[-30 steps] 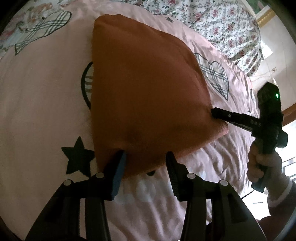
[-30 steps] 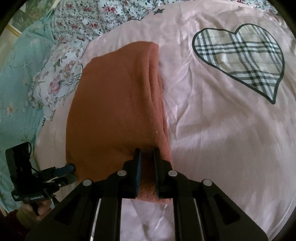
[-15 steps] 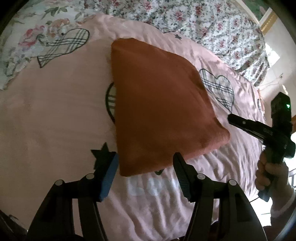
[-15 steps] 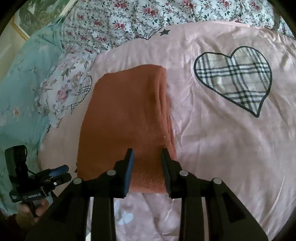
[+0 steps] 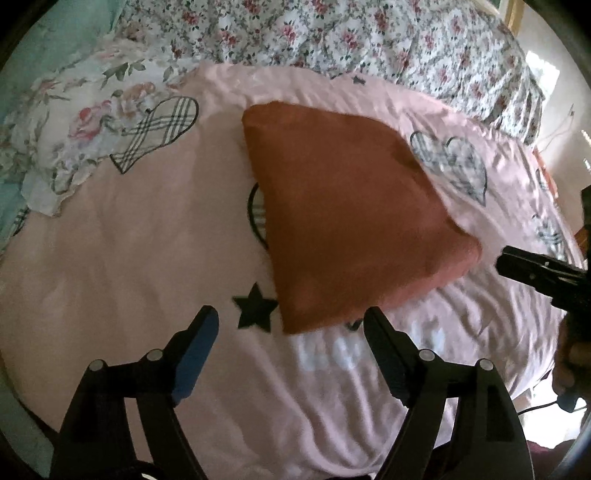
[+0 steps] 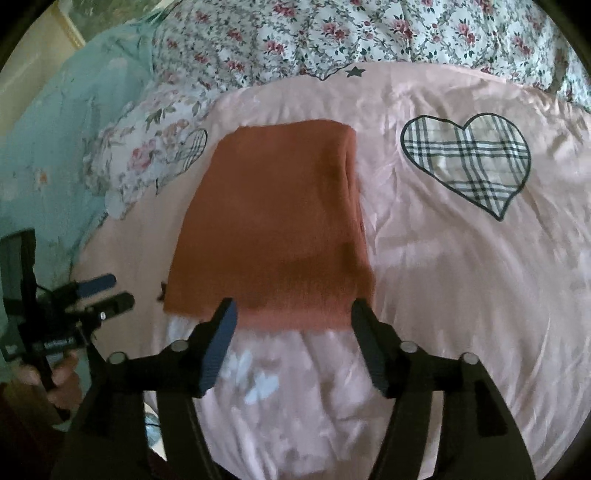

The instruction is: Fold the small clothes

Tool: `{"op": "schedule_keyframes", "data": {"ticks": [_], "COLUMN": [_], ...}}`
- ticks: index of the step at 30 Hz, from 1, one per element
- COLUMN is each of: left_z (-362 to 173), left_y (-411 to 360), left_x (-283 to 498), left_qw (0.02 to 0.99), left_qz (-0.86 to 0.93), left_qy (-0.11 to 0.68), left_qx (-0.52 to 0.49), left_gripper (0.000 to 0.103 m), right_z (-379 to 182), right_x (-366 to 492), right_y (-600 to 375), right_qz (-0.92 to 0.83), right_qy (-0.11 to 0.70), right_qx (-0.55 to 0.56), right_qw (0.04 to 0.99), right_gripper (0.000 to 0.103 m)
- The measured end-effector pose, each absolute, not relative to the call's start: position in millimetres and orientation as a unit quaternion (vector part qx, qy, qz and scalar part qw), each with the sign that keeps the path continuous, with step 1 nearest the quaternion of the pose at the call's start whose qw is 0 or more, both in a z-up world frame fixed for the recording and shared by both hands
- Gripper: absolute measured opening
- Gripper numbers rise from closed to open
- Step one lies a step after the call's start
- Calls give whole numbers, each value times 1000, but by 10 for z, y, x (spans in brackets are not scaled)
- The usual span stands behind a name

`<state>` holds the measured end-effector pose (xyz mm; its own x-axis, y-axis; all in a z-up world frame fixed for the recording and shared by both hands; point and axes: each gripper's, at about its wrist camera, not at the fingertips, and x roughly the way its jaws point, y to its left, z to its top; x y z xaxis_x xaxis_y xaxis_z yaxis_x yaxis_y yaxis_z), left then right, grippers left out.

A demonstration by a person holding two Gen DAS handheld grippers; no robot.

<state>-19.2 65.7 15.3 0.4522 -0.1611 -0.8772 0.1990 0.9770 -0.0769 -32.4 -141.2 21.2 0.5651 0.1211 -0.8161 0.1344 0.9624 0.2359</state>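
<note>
A rust-orange garment (image 5: 351, 221) lies folded in a flat rectangle on the pink bedspread (image 5: 129, 240); it also shows in the right wrist view (image 6: 273, 229). My left gripper (image 5: 291, 325) is open and empty, just short of the garment's near corner. My right gripper (image 6: 291, 317) is open and empty, with its fingertips at the garment's near edge, above the cloth. In the left wrist view the right gripper (image 5: 532, 269) sits to the right of the garment. In the right wrist view the left gripper (image 6: 107, 291) sits at its left.
The pink bedspread (image 6: 461, 295) has plaid hearts (image 6: 469, 162) and black stars (image 5: 255, 310). A floral quilt (image 6: 332, 33) lies bunched along the far side. A teal sheet (image 6: 55, 147) lies to the left. The bed edge is near the bottom of both views.
My right gripper let go of the garment's edge and opened wide. Both grippers pulled back from the garment, which now lies flat on the bed.
</note>
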Motion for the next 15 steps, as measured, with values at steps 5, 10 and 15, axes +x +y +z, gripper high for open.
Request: {"op": "schedule_keyframes", "data": {"ticks": [5,10,15], "left_z": [54,40,226], "left_y": [695,705,701], "left_x": [-338,-404,-338], "left_qw": [845,843,852], "left_qz": [-94,-69,-13], "left_qy": [526,533,523], "left_qx": [26,15,15], "left_gripper": [82,82,82], "right_z": [152,263,433], "right_x": [-401,-331,-134], "right_y": [-1314,-1326,-1509], "right_qz": [4,20,38], "right_qy": [486,477,446], "right_qx": [124,101,112], "right_qw": [865,873,887], "right_gripper": [73,74,78]}}
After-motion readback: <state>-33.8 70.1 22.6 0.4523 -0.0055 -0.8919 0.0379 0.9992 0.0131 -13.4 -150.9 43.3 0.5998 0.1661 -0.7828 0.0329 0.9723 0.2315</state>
